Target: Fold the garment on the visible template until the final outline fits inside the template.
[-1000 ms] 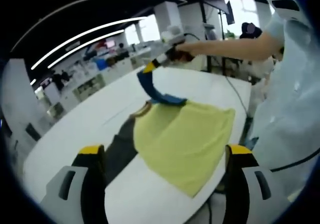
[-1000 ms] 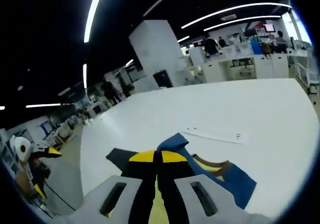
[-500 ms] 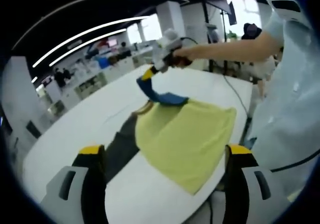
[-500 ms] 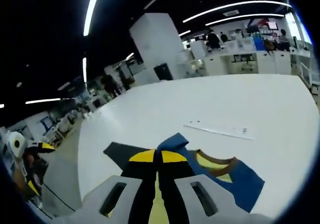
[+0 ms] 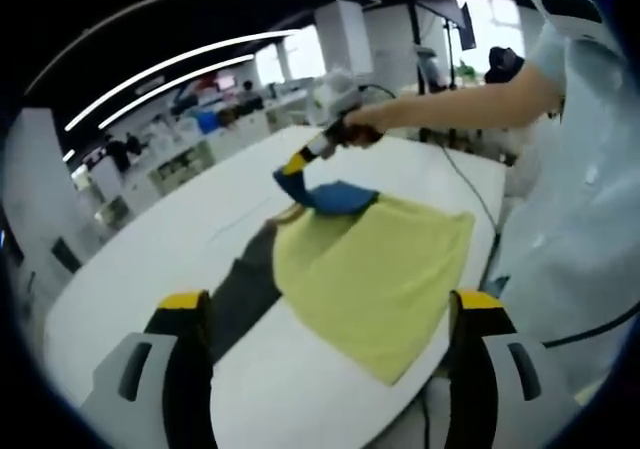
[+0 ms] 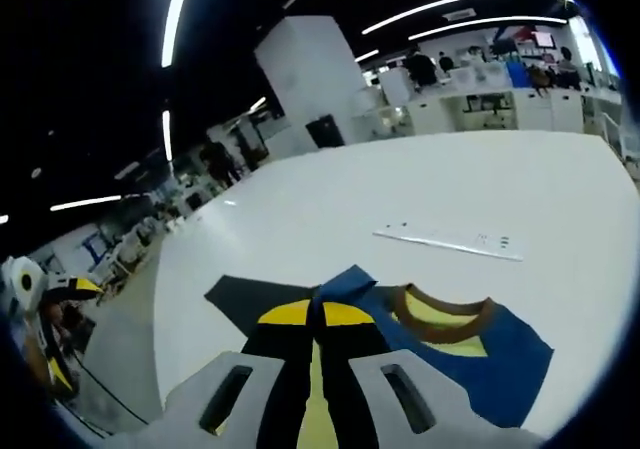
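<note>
- The garment (image 5: 375, 274), a yellow shirt with blue sleeves and a brown collar, lies spread on the white table (image 5: 150, 259), close to the edge nearest the person, with its hem toward the left gripper's camera.
- One blue sleeve (image 5: 335, 197) is lifted off the cloth, and the right gripper (image 5: 300, 159) has its jaws pinched together on that sleeve's tip.
- From the right gripper view, the sleeve fabric (image 6: 340, 287) sits right at the closed yellow fingertips, with the brown collar (image 6: 445, 314) just beside it.
- The dark template (image 5: 240, 289) peeks out from under the shirt along one side and shows again as a dark corner (image 6: 240, 299) in the right gripper view.
- The left gripper (image 5: 325, 314) hangs back off the near edge, jaws spread wide with nothing between them, well apart from the cloth.
- The shirt's long axis runs from hem to collar, straight away from the left gripper; the right gripper is clearly the nearer one to the work.
- Best guess: the sleeve wants to travel inward across the yellow body.
- A thin white strip (image 6: 450, 241) lies on the table beyond the collar.
- Behind it is an open room with a white pillar (image 6: 305, 89), long ceiling lights and desks, with people in the distance.
</note>
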`<control>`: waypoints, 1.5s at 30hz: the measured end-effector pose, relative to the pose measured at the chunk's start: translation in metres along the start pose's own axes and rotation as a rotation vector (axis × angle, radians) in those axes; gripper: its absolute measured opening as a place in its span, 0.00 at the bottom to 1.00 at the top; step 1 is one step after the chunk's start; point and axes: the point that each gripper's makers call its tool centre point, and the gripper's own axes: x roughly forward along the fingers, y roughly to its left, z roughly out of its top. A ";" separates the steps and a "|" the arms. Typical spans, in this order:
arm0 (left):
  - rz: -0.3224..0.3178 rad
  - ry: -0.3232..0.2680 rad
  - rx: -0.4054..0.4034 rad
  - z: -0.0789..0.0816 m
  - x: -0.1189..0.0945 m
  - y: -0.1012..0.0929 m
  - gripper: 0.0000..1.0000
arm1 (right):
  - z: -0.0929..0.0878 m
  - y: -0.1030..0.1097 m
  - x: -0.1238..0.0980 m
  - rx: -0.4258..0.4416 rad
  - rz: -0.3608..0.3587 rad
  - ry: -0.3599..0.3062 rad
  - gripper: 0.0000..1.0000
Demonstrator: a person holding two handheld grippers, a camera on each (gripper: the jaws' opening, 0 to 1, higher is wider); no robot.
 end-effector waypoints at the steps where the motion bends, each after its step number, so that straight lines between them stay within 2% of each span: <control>1: 0.001 0.001 0.000 -0.001 0.000 0.001 0.95 | -0.002 0.000 0.001 0.001 0.001 0.005 0.02; 9: -0.015 0.022 -0.001 -0.005 0.002 -0.003 0.94 | -0.018 -0.004 0.014 0.005 -0.006 0.042 0.03; 13: -0.003 0.019 -0.007 -0.004 0.002 0.000 0.96 | -0.035 -0.009 0.020 -0.007 -0.020 0.083 0.03; 22: -0.002 0.036 -0.026 -0.009 0.002 0.001 0.95 | -0.056 -0.019 0.029 0.031 -0.024 0.120 0.03; 40: 0.006 0.071 -0.064 -0.020 0.002 0.002 0.95 | -0.093 -0.013 0.050 0.064 0.010 0.200 0.03; 45: 0.010 0.064 -0.070 -0.018 0.003 0.001 0.96 | -0.096 -0.013 0.055 0.072 0.014 0.204 0.04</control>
